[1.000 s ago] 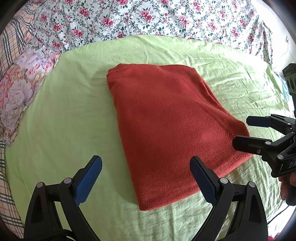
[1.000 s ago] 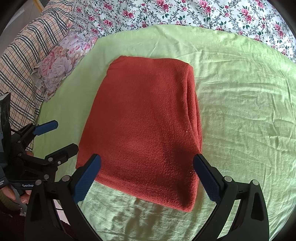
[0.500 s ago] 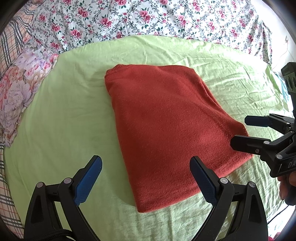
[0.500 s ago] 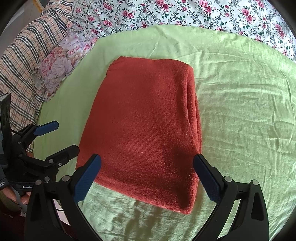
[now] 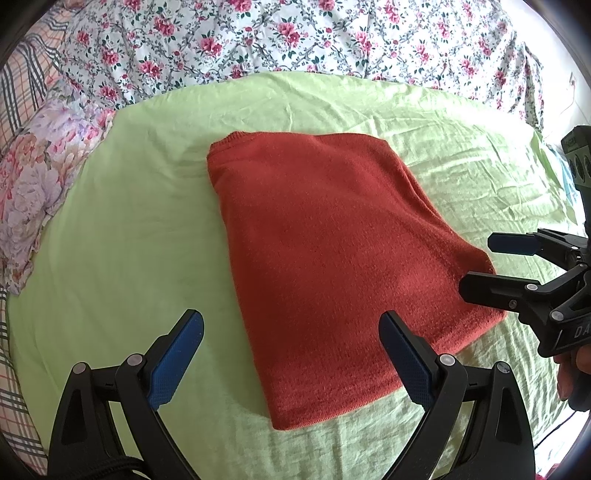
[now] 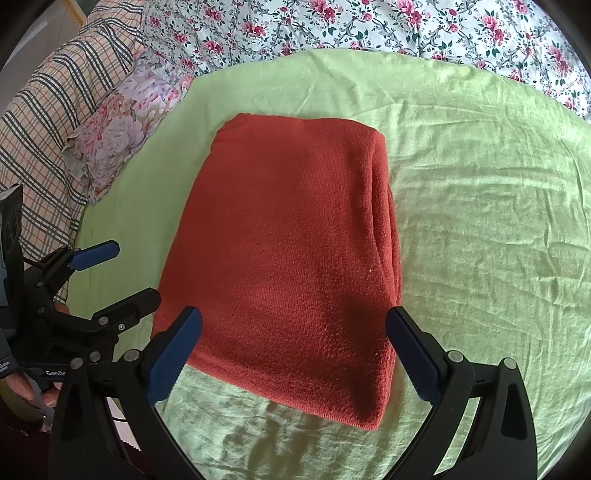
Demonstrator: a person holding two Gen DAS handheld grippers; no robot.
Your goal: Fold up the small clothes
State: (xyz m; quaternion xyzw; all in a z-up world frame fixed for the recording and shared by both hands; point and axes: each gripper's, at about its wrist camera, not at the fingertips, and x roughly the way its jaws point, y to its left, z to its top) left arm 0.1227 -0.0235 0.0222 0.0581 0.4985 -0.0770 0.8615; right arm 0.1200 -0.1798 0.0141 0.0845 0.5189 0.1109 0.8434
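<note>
Left wrist view: the left gripper was spread wide, nothing between its blue pads, hanging over the near part of the green sheet. The red knit garment lay folded into a rough rectangle in the middle of the sheet, flat, its long side running from the far edge toward the near edge. Its near left corner sat between the left fingers, below them; whether a pad touched the cloth could not be told. The right gripper came in from the right edge of the frame, jaws apart, empty, its lower finger over the garment's near right corner. Part of a hand showed behind it. Floral bedding ran along the sheet's far edge, a floral pillow at its left edge, with plaid fabric beyond.

Right wrist view: the right gripper was released, wide apart, holding nothing, over the garment's near edge. Stacked folded layers showed along the garment's right side. The garment lay left of the sheet's centre here, with bare wrinkled sheet to the right. The left gripper stood at the left, jaws parted, empty, just beside the garment's near left corner. The pillow and plaid fabric lay at the far left corner, floral bedding across the far edge.
</note>
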